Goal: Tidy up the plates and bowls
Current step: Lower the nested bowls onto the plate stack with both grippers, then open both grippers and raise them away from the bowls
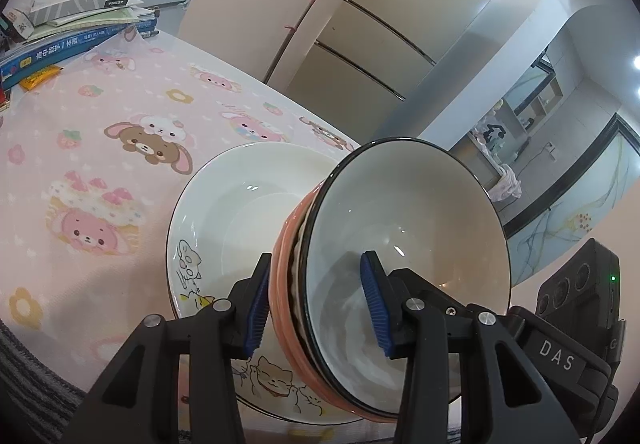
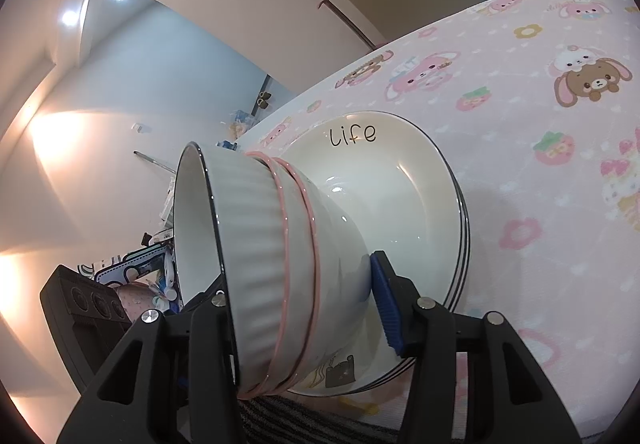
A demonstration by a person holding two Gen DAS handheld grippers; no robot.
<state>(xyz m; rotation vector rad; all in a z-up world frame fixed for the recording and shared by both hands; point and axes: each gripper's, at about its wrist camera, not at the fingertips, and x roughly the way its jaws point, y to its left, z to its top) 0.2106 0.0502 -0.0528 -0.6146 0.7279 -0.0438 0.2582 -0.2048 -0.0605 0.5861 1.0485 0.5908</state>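
Left wrist: fingers (image 1: 316, 308) astride stacked bowls (image 1: 400, 264).

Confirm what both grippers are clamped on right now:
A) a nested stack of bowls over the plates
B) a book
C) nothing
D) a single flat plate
A: the left gripper and right gripper both pinch the stack of bowls above the plates.

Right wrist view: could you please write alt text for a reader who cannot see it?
A nested stack of bowls, a ribbed white one above two pink-rimmed ones, is gripped by the right gripper, its blue-padded fingers closed on the stack's wall. The stack sits in stacked plates marked "life", on a pink cartoon tablecloth.
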